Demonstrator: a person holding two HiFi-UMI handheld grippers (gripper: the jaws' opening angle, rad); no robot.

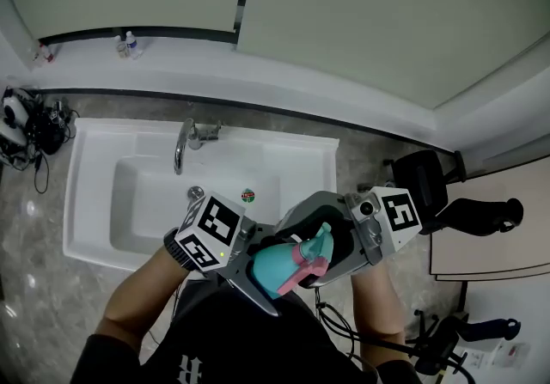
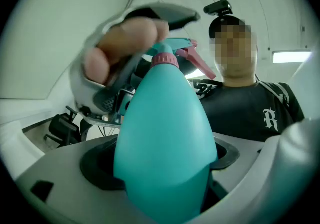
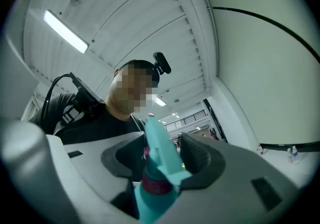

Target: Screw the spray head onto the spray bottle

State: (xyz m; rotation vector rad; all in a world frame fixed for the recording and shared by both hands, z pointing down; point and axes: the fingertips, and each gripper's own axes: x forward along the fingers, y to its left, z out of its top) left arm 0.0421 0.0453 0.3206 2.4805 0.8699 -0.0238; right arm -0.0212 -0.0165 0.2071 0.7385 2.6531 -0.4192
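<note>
A teal spray bottle [image 1: 273,271] with a pink collar [image 2: 165,59] and pink trigger [image 1: 311,271] is held close to the person's chest. My left gripper [image 1: 258,281] is shut on the bottle's body [image 2: 165,133], which fills the left gripper view between the pads. The teal spray head [image 3: 159,148] sits on the bottle's neck above the pink collar [image 3: 156,184]. My right gripper [image 1: 331,252] surrounds that head. Its jaws stand open, with a gap showing on the left side, while the ribbed right pad [image 3: 196,155] lies close beside the head.
A white sink [image 1: 94,202] with a chrome faucet [image 1: 182,146] lies ahead below the grippers. Small bottles [image 1: 127,45] stand on the back ledge. Cables and headphones [image 1: 26,124] lie at the left; a black chair [image 1: 430,180] stands at the right.
</note>
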